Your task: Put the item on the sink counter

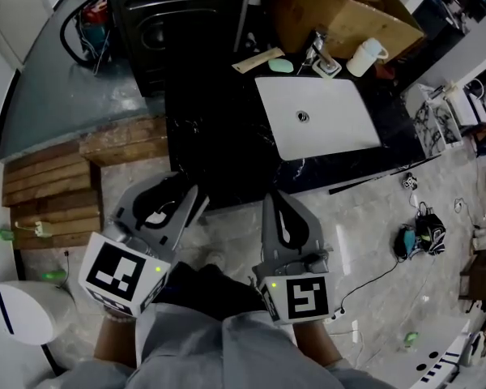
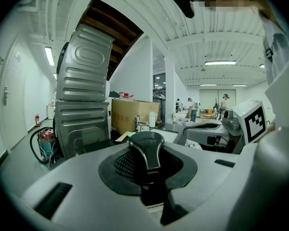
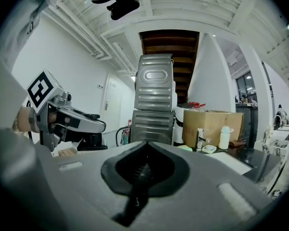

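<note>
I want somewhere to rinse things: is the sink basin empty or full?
Empty: the white sink basin shows only its drain, with nothing lying inside.

— Any lettering here you can actually read?

— None. The left marker (image 1: 117,270) and the right marker (image 1: 305,297) are black-and-white square patterns, not letters or digits.

— And the cardboard box (image 2: 130,114)?

— There is faint print on its side, too blurred to make out. The white bottle (image 1: 364,57) on the worktop (image 1: 211,112) is too small to tell whether it carries a label.
</note>
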